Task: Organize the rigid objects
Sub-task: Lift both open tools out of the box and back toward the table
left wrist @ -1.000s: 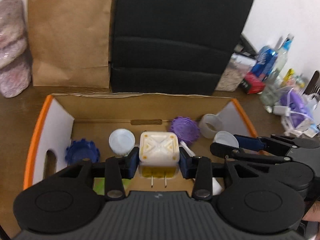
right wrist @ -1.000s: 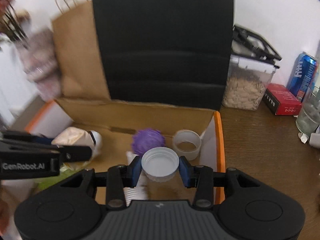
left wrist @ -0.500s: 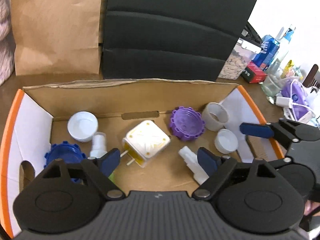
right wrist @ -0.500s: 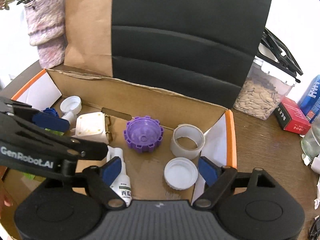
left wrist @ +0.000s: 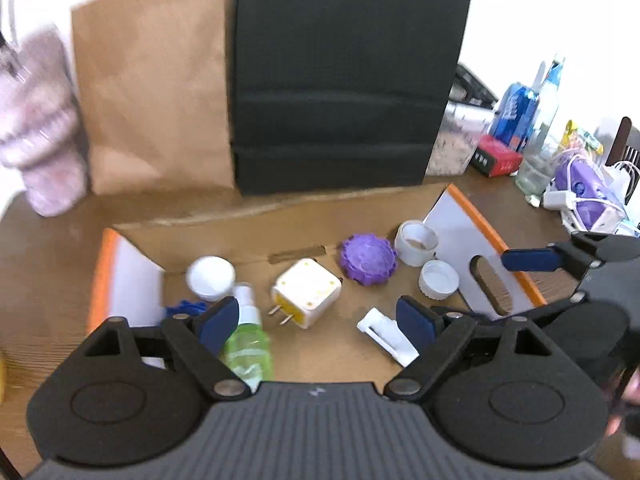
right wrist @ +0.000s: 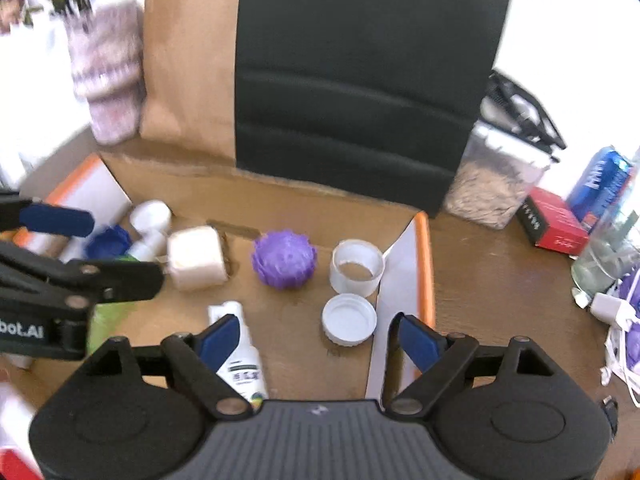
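**Both grippers spread wide above the box, nothing held**

The left gripper (left wrist: 316,322) hangs over the near side of the cardboard box (left wrist: 248,236) with its 2 blue pads far apart and nothing between them. On the box floor, from the left: a blue cap (left wrist: 182,307) mostly hidden behind the left pad, a white cap (left wrist: 210,277) near the back wall, and a green spray bottle (left wrist: 248,340) lying with its nozzle pointing toward the back. Next comes a white plug adapter (left wrist: 307,298), resting on its side with 2 prongs facing the near-left. A small white bottle (left wrist: 384,336) lies just beside the right pad. Behind it sit a purple ridged lid (left wrist: 368,259), a white ring (left wrist: 416,242) and a white lid (left wrist: 439,279), open side up, close to the right wall.

The right gripper (right wrist: 316,342) is likewise wide open and empty, above the box's right end. On the table beyond the box stand a brown paper bag (left wrist: 152,92) and a black bag (left wrist: 344,72).
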Motion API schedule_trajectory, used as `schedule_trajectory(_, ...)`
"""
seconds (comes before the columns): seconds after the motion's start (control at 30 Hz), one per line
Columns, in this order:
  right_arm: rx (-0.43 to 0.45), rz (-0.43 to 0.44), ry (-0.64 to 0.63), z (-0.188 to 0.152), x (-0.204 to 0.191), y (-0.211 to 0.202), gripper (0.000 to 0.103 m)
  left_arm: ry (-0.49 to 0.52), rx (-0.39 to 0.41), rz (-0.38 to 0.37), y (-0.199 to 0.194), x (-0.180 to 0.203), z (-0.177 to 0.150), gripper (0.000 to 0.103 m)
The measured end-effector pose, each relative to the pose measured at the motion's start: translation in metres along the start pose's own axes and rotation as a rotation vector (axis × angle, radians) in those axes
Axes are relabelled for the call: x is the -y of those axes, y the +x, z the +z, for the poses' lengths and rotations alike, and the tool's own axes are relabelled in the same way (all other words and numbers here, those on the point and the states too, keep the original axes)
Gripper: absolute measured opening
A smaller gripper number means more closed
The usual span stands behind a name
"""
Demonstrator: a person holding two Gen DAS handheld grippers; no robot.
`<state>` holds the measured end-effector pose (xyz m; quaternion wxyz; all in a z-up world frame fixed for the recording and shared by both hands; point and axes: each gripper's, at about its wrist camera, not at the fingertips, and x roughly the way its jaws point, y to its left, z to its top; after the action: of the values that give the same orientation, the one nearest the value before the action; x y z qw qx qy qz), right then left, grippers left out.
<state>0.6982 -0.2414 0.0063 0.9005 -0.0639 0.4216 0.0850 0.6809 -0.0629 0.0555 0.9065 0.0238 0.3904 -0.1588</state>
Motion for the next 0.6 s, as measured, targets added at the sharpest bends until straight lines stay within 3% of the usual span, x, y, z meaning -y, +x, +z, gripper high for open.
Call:
schedule_trajectory(0.1, 0.049, 0.014, 0.035, 0.003, 0.005, -0.043, 0.087, 0.025, 0.064, 0.042, -0.045, 0.004, -0.001, 0.088)
schedule_trajectory(0.17, 0.1, 0.01, 0.041, 0.002, 0.003, -0.077, 0.088, 0.042, 0.127, 0.081, -0.078, 0.006, -0.005, 0.094)
schedule_trajectory(0.27, 0.219, 0.024, 0.061, -0.01, -0.002, -0.129, 0.094, 0.014, 0.293, 0.167, -0.13, 0.01, -0.026, 0.102)
schedule_trajectory(0.33, 0.366, 0.023, 0.073, -0.032, -0.011, -0.161, 0.096, 0.002, 0.387, 0.187, -0.157, 0.013, -0.049, 0.102)
schedule_trajectory(0.43, 0.567, 0.023, 0.071, -0.073, -0.024, -0.188, 0.098, -0.022, 0.461, 0.193, -0.185, 0.018, -0.086, 0.102)
schedule_trajectory(0.6, 0.718, 0.06, 0.149, -0.126, -0.029, -0.206, 0.098, 0.01, 0.621, 0.265, -0.216, 0.036, -0.143, 0.103)
